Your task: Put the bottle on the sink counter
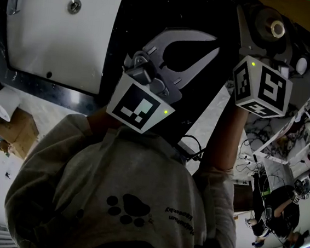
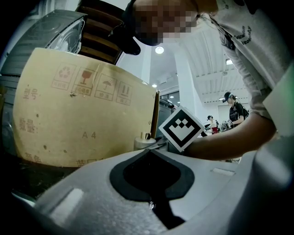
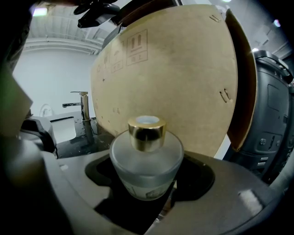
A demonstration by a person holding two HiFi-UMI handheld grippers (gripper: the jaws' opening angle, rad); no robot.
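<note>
A squat frosted glass bottle (image 3: 146,167) with a gold cap sits between the jaws of my right gripper (image 3: 147,160), which is shut on its body. The head view shows that bottle (image 1: 277,29) at the top right, beyond the right gripper's marker cube (image 1: 261,85), over the black sink counter (image 1: 133,14). The white sink (image 1: 60,28) lies to the left. My left gripper (image 1: 215,44) hangs over the counter between sink and bottle, with its jaws together and nothing in them. In the left gripper view the jaw tips (image 2: 148,149) meet, and the bottle (image 2: 143,140) shows just beyond them.
A large cardboard box (image 3: 170,82) stands upright close behind the bottle and fills the left gripper view's left side (image 2: 82,114). A faucet (image 3: 84,105) rises at the left. A dark machine (image 3: 271,128) stands to the right. People stand far off (image 2: 234,110).
</note>
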